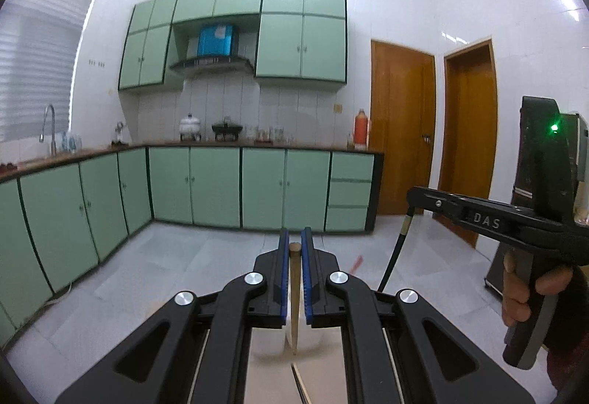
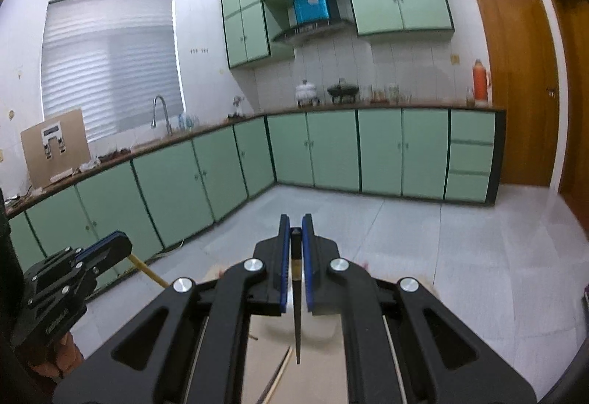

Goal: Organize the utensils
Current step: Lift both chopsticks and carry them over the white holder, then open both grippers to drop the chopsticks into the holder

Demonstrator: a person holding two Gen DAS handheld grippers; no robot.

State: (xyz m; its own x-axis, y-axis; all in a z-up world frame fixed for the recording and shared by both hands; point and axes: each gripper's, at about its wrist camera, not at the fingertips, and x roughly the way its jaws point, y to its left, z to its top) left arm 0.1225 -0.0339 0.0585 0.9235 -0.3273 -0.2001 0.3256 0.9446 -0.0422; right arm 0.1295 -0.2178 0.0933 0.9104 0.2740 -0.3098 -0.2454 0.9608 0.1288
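My left gripper (image 1: 294,238) is shut on a light wooden chopstick (image 1: 294,297) that hangs point down between the blue pads, over a white container (image 1: 270,341) on a tan table. My right gripper (image 2: 296,223) is shut on a black chopstick (image 2: 296,315) with a pale band, also hanging point down. The right gripper shows in the left wrist view (image 1: 416,192) with the black chopstick (image 1: 394,256) under it. The left gripper shows in the right wrist view (image 2: 117,242) with the wooden chopstick (image 2: 147,271). Loose chopsticks lie on the table (image 2: 276,378).
The tan table (image 2: 265,359) lies below both grippers. Beyond it are a grey tiled floor (image 2: 405,249), green cabinets (image 1: 221,186) with a counter holding pots, a sink tap (image 2: 160,113), and wooden doors (image 1: 401,131) at right.
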